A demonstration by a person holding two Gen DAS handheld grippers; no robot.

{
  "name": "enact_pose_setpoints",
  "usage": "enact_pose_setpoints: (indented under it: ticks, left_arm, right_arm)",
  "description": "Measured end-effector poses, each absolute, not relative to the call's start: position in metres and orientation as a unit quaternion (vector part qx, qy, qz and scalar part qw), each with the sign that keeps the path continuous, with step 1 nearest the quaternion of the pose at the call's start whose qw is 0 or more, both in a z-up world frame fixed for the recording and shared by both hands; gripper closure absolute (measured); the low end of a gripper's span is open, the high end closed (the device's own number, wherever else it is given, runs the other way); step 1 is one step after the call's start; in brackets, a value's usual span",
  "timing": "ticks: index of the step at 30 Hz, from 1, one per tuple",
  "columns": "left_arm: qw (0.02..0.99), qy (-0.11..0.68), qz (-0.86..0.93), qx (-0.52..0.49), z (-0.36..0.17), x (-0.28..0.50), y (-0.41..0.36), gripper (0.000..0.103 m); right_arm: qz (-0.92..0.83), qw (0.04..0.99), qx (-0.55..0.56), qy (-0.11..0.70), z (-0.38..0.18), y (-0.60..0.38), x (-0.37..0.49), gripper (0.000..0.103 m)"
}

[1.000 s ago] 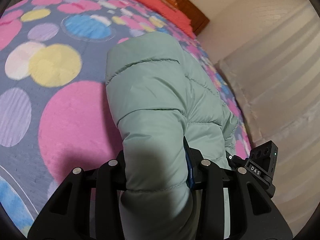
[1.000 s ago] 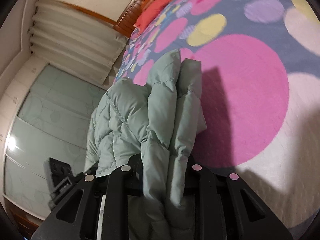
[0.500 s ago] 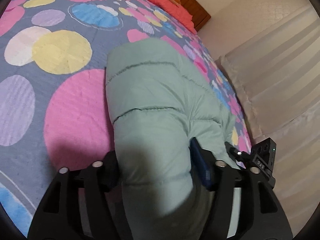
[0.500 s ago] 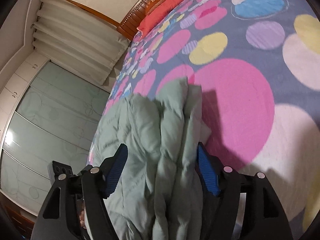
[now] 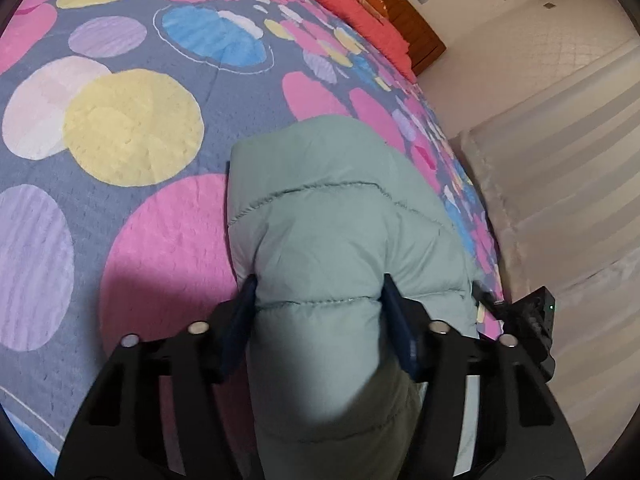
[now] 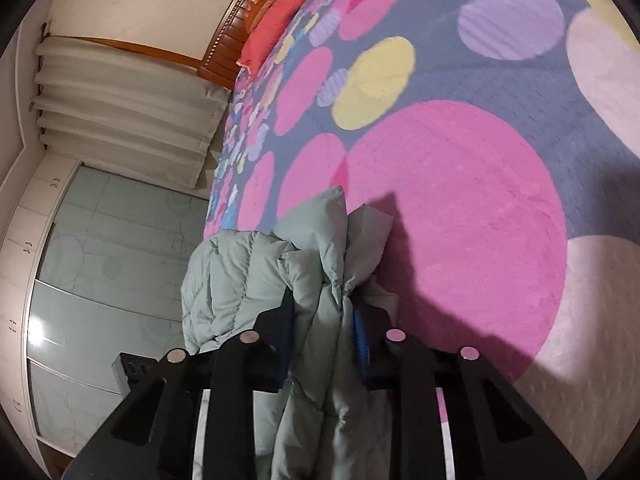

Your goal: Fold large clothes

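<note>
- Left gripper (image 5: 320,300) fingers just closing, pinching puffy green jacket (image 5: 332,220) at lower centre
- right gripper (image 6: 322,312) fingers just closing, clamped on bunched jacket edge; jacket on dotted bedspread (image 5: 132,136)

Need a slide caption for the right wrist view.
Right gripper shut on bunched pale green puffer jacket over a polka-dot bedspread.
</note>
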State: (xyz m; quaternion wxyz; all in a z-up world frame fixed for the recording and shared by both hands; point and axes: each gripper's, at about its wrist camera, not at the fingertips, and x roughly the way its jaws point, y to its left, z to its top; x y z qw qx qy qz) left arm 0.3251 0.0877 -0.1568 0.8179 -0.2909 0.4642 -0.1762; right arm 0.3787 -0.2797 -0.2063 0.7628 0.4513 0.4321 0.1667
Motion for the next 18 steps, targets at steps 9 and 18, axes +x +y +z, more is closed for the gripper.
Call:
enact_pose_setpoints:
  ticks: [9, 18]
  left_arm:
    - [0.827, 0.469, -0.185, -0.247, -0.155, 0.331, 0.077, 0.055]
    - [0.819, 0.454, -0.213, -0.278, -0.137, 0.272, 0.099, 0.024]
  right_arm:
    - [0.168, 0.779, 0.433, 0.422, -0.186, -0.284, 0.342, 0.037]
    - [0.211, 0.767, 0.435, 0.421, -0.176, -0.272, 0.248, 0.033]
